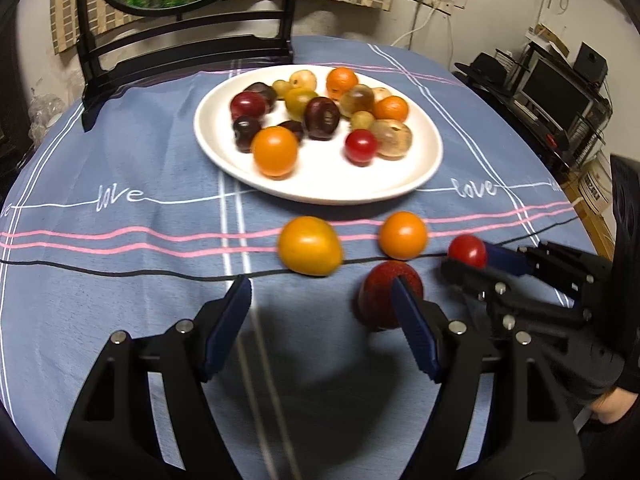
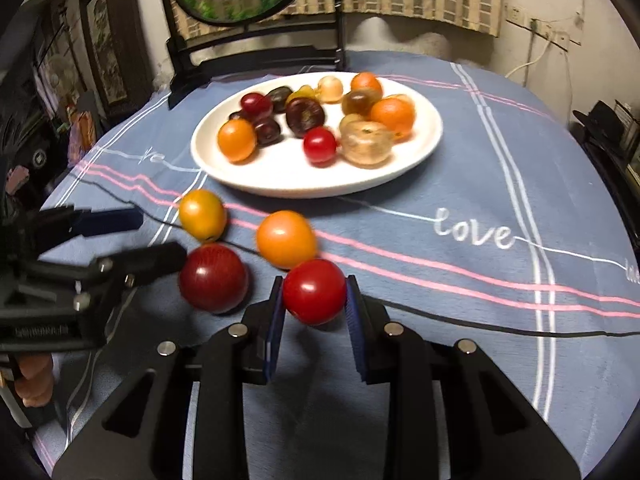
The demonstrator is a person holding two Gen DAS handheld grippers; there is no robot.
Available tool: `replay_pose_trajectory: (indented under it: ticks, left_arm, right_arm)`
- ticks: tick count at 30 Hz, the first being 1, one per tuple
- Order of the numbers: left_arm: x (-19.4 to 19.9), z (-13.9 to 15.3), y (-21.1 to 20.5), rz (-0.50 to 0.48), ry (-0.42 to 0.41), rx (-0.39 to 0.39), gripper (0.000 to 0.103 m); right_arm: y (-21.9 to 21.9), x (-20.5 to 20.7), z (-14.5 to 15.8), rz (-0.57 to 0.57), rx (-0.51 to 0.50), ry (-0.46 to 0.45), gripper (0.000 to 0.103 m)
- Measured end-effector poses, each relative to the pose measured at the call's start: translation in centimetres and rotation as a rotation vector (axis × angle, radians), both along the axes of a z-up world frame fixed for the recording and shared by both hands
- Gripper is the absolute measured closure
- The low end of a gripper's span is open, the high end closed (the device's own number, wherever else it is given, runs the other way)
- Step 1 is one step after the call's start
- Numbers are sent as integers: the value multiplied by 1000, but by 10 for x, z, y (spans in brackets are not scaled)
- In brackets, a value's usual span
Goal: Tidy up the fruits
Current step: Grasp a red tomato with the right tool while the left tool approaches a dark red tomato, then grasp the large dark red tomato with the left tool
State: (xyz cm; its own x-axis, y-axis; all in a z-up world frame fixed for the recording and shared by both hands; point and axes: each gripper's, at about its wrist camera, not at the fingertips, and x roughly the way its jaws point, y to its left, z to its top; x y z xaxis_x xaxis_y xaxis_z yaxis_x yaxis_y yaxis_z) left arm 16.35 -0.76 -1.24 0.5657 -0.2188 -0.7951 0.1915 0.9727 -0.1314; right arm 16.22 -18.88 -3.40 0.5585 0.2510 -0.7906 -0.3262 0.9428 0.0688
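Fruits: right claw (image 2: 314, 294) pinches a red tomato (image 2: 315, 291) off the worktop (image 2: 460, 312). Left claw (image 1: 320, 300) hangs spread. Next, likely a lift to the plate (image 2: 416, 160) at twelve o'clock

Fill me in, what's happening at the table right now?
A person is sorting fruit with two hand-held grippers. The right gripper is shut on a small red fruit on the blue tablecloth. The left gripper is open beside a dark red fruit, holding nothing. Two orange fruits also lie loose on the cloth. The white plate behind them already holds a mixed pile of fruit.
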Motion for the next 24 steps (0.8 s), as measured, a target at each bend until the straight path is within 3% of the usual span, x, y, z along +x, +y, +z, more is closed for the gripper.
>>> replay_pose_trajectory:
  ticks: [10, 24]
  left_arm:
    - [-16, 7, -24, -55, -13, -1, 24]
    - [-39, -16, -63, -178, 24, 66, 24]
  right_arm:
    - [-27, 2, 5, -65, 37, 2, 73]
    - [-35, 3, 8, -89, 48, 0, 73]
